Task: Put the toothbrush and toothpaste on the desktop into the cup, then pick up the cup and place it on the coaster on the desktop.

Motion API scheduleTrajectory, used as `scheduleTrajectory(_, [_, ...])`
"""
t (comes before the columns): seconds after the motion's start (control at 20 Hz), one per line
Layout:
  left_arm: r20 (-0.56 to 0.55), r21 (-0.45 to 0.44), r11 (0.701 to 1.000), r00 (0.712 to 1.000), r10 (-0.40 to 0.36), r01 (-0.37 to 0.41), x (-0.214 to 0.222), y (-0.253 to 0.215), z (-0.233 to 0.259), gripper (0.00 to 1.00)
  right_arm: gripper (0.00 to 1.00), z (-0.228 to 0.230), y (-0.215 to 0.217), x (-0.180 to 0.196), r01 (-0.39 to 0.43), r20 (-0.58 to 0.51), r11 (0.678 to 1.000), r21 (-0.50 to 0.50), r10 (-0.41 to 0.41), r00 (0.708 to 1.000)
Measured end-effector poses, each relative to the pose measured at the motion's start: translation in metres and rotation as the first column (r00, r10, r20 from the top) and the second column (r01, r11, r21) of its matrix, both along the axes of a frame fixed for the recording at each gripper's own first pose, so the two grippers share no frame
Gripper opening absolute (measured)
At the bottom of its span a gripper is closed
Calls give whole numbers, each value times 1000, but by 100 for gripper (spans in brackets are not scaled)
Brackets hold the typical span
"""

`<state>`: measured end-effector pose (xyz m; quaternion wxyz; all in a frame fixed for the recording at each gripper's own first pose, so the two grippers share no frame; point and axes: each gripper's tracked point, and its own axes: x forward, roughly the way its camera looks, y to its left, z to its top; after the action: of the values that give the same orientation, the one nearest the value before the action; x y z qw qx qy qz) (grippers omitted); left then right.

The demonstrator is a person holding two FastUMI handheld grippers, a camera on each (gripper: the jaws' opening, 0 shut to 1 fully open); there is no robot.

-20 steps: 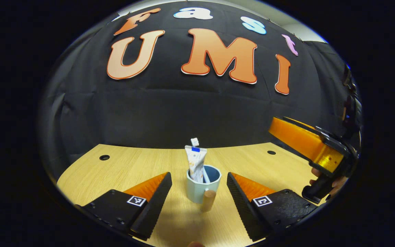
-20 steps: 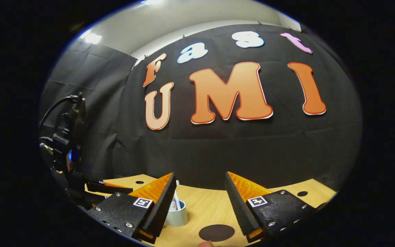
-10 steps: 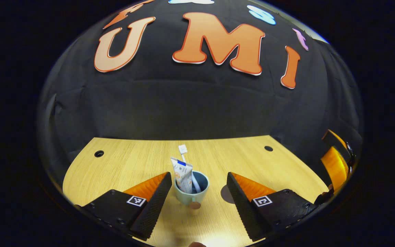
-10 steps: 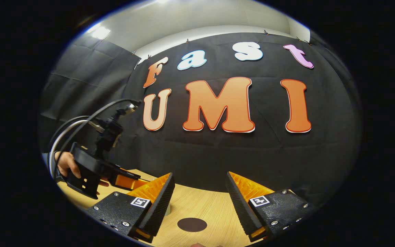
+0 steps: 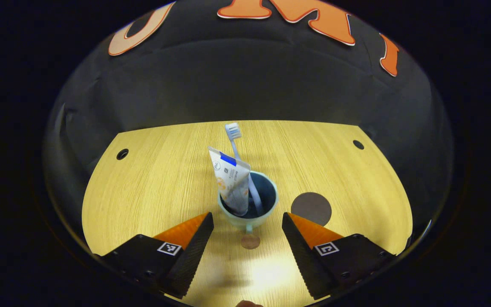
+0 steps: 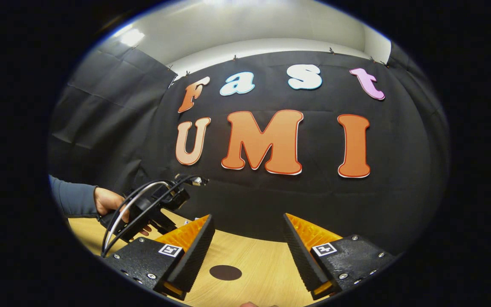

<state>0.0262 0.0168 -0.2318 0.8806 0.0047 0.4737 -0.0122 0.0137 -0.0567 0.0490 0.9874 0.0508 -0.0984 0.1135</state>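
Observation:
A pale blue cup (image 5: 249, 217) with a dark inside stands upright on the wooden desktop (image 5: 156, 179); its short handle ends in a round wooden knob (image 5: 250, 241) facing me. A toothpaste tube (image 5: 231, 181) and a toothbrush (image 5: 240, 153) lean in it, bristles up. A dark round coaster (image 5: 311, 208) lies just right of the cup. My left gripper (image 5: 247, 246) is open above the desk, its fingers either side of the knob, touching nothing. My right gripper (image 6: 247, 251) is open and empty, with the coaster (image 6: 225, 272) between its fingers, lower down.
The desktop has small round holes near its back corners (image 5: 122, 154) (image 5: 358, 144). The black cloth wall rises right behind it. In the right gripper view, a hand (image 6: 108, 200) with a grey-blue sleeve holds the other gripper's body, with looped cables, at the left.
The left gripper has risen and tilted down, so the cup is seen from above and the coaster beside it is in full sight. The right gripper has drawn back, the coaster sliding left.

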Motion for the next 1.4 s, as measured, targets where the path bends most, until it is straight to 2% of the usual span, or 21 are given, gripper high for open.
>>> scheduleTrajectory(0.3, [-164,35,999,986,-16,22,-5,-5,-34,98,99,-9,-18,-24,15,-6,1000,14,-15,1000])
scheduleTrajectory(0.5, [-216,58,998,976,-9,22,0,-9,-41,90,97,-14,-19,-26,12,-12,1000,18,-12,1000])
scheduleTrajectory(0.55, [-213,66,998,977,-4,18,4,-9,-43,80,97,-14,-20,-27,10,-13,1000,21,-10,1000])
scheduleTrajectory(0.7, [-230,75,997,973,8,9,4,0,-52,65,97,-17,-20,-30,6,-19,999,32,-5,1000])
scheduleTrajectory(0.75, [-241,80,997,970,13,7,-1,2,-56,53,97,-18,-19,-31,1,-20,999,36,-1,1000])
scheduleTrajectory(0.8, [-250,74,997,968,25,-7,-6,1,-50,60,97,-20,-17,-30,-4,-26,999,37,5,1000])
scheduleTrajectory(0.85, [-230,65,998,973,23,-8,-3,0,-52,29,97,-23,-16,-31,-8,-34,999,35,9,999])
scheduleTrajectory(1.15, [-205,50,998,978,40,-31,1,1,-47,25,97,-26,-11,-34,-11,-35,1000,20,12,999])
scheduleTrajectory(1.25, [-185,68,997,982,35,-23,1,-2,-46,25,97,-24,-13,-36,-6,-23,1000,24,7,1000])
scheduleTrajectory(1.4, [-160,45,999,987,22,-15,6,-3,-48,25,97,-25,-17,-37,0,-28,999,39,1,1000])
